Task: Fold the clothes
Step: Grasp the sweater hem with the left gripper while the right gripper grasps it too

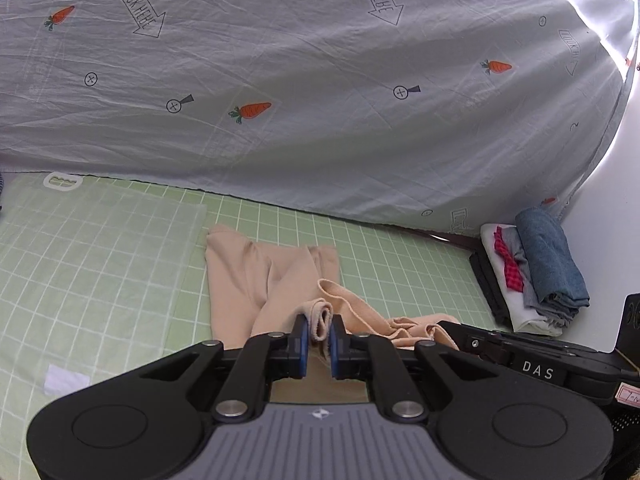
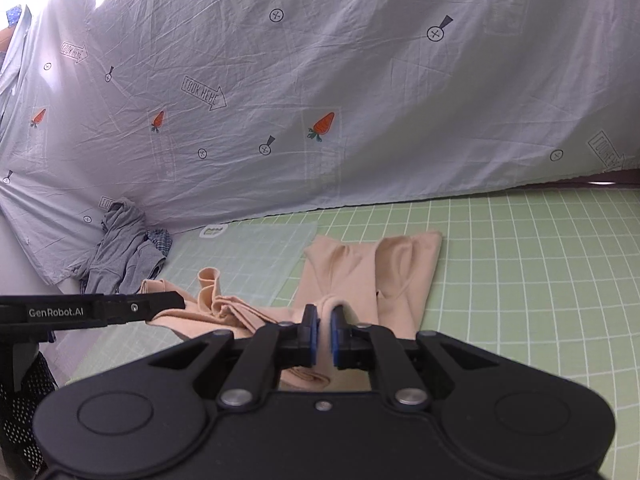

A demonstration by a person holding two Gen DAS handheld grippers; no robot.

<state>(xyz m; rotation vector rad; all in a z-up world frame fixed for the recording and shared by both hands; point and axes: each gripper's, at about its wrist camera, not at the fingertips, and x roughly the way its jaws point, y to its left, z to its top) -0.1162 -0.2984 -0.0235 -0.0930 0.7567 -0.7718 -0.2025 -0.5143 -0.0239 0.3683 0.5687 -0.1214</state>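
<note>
A beige garment (image 1: 256,280) lies partly folded on the green grid mat (image 1: 120,272). In the left wrist view my left gripper (image 1: 319,330) is shut on a rolled beige edge of it, lifted a little off the mat. In the right wrist view the same garment (image 2: 360,272) stretches away from my right gripper (image 2: 324,322), which is shut on a fold of its near edge. The right gripper's body (image 1: 532,356) shows at the right of the left wrist view, and the left gripper's body (image 2: 92,310) at the left of the right wrist view.
A stack of folded clothes (image 1: 536,276), blue denim on top, sits at the mat's right end. A crumpled grey pile (image 2: 120,252) lies at the left end. A carrot-print sheet (image 1: 320,80) hangs behind the mat. A clear plastic board (image 2: 248,252) lies on the mat.
</note>
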